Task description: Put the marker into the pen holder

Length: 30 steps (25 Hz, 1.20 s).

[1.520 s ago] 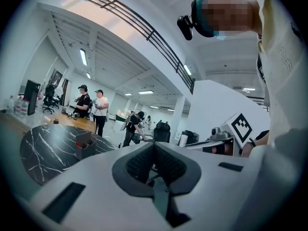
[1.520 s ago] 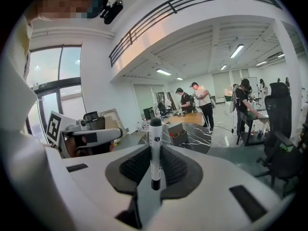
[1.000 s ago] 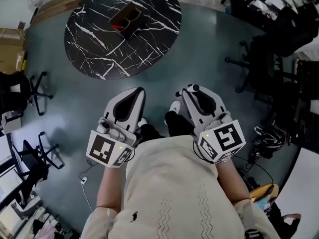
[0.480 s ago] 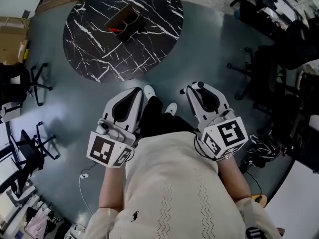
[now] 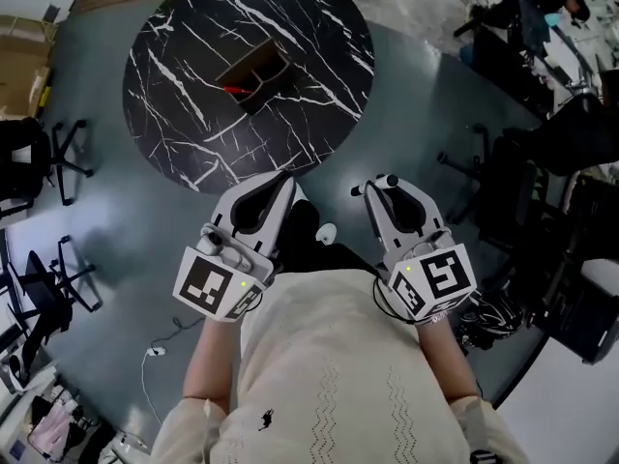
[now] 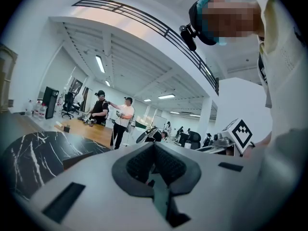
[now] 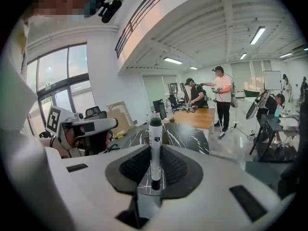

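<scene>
A brown open-topped pen holder (image 5: 253, 73) stands on the round black marble table (image 5: 319, 27), with something red (image 5: 235, 90) at its near side. My right gripper (image 5: 384, 186) is shut on a white marker with a black cap (image 7: 155, 146), which stands upright between the pads and pokes out past the tips (image 5: 375, 183). My left gripper (image 5: 274, 182) is held beside it, jaws shut with nothing in them (image 6: 154, 163). Both are held in front of the person's body above the floor, short of the table's near edge.
Office chairs stand on the grey floor at the left (image 5: 53, 153) and at the right (image 5: 513, 177). Cardboard boxes (image 5: 24, 56) lie at the upper left. A cable (image 5: 155, 351) runs over the floor. People (image 7: 222, 102) stand at a far wooden table.
The person has stepped toward the marble table, so it and the pen holder lie nearer to the grippers. Both grippers keep their pose; the right one still holds the marker.
</scene>
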### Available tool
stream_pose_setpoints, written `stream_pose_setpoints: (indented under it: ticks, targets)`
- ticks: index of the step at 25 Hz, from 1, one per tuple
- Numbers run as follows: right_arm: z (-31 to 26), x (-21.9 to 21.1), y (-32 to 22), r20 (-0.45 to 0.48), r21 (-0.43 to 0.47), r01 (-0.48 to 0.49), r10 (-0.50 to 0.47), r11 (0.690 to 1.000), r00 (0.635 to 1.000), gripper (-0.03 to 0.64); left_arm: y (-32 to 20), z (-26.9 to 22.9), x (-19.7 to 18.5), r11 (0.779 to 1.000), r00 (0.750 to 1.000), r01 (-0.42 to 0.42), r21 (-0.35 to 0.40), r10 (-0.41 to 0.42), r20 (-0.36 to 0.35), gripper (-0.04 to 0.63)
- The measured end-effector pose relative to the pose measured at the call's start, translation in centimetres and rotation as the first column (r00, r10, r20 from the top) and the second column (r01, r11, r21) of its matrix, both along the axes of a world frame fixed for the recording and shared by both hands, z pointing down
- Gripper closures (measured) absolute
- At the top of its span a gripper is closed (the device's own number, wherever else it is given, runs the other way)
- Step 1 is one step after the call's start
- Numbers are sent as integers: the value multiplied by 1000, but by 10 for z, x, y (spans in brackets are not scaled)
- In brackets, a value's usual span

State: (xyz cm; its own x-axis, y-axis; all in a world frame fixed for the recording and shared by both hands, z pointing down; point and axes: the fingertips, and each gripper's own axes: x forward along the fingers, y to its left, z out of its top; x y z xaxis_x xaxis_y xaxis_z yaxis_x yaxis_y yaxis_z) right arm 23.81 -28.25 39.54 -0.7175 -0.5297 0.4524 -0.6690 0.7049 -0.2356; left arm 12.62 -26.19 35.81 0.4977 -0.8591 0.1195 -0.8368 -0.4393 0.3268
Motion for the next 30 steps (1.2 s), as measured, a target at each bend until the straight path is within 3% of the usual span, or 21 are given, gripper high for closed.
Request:
stream_pose_setpoints:
  ticks: [10, 19, 26, 30]
  targets:
    - [-23, -65, -64, -9, 65, 40, -39, 997, 999, 537, -56, -4, -51, 1000, 1000, 10, 26, -9, -24, 588]
    - [-25, -116, -91, -25, 93, 161, -159, 983, 987, 537, -63, 2, -97, 991, 991, 132, 13, -132, -27, 588]
    - [-22, -143, -125, -26, 102, 269, -268, 958, 963, 535, -61, 14, -118, 961, 960, 277, -27, -278, -33, 588]
    - [-17, -164, -146, -11, 97, 366, -366, 926, 930, 536, -70, 12, -130, 925, 925, 379, -39, -379, -21, 588]
